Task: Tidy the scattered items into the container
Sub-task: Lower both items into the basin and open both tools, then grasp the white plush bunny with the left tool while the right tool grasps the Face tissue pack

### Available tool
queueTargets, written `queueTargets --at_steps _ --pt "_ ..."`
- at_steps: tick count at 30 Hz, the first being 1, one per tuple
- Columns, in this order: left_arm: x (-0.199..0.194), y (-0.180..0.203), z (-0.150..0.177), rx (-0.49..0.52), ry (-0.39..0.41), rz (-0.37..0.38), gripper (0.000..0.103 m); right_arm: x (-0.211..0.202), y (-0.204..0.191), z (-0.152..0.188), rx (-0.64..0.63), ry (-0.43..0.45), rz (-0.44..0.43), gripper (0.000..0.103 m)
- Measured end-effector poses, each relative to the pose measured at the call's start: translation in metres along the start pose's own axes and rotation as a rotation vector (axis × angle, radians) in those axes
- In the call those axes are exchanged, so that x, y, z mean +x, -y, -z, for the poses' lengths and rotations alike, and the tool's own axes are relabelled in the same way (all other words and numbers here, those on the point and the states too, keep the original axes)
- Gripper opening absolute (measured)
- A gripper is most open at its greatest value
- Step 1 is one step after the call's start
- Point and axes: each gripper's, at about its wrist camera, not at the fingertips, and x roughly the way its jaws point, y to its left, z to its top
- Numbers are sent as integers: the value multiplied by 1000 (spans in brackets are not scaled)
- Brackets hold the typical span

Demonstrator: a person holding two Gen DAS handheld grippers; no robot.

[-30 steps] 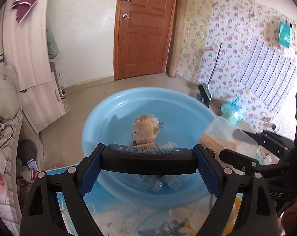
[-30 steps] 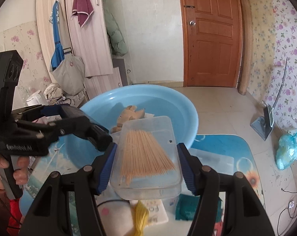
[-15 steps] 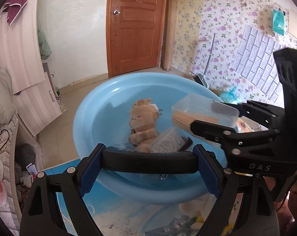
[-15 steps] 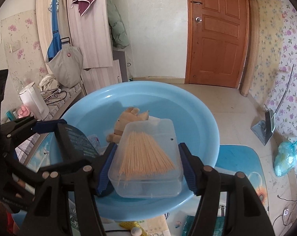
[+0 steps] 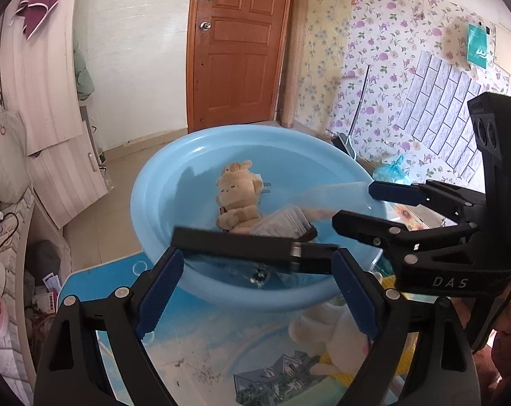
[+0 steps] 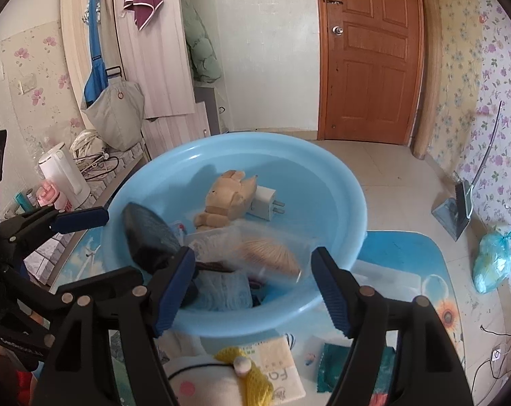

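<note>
Half a second ago our right hand-held gripper (image 6: 252, 284) clamped the clear toothpick box (image 6: 255, 253); now its jaws stand apart and the box, blurred, sits loose inside the blue basin (image 6: 340, 182), tilted among the things already there. Our left hand-held gripper (image 5: 255, 267) looked closed on the black bar-shaped item (image 5: 242, 247) then; now the blue pads sit wider than the bar, which lies askew across them over the near rim, so we judge it released or nearly so.

Beyond the bar, the tan plush toy (image 5: 237, 196) lies near the basin's middle, with a white plug adapter (image 6: 265, 203) touching it.

Outside the basin, on the counter (image 5: 96, 280) near us, wait a white plush toy (image 5: 330, 341) with a yellow knitted piece (image 6: 252, 368), a paper packet (image 6: 279, 362) and a teal pack (image 6: 336, 365). We judge the plush light and soft: it will squash, so we pinch deep across the body. The flat packs are thin and likely slippery; we take them by an edge.
</note>
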Motion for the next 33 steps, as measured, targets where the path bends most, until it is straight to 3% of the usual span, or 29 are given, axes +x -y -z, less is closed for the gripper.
queueTargets --at_steps 11,24,33 --pt "-3 10 27 -111 -30 18 93 -21 6 25 97 32 -12 71" --pt "-11 50 66 -46 -97 -4 93 -42 -2 66 69 -14 -17 71" --pt "-19 60 78 -40 -94 15 93 -56 15 89 113 -32 -4 71"
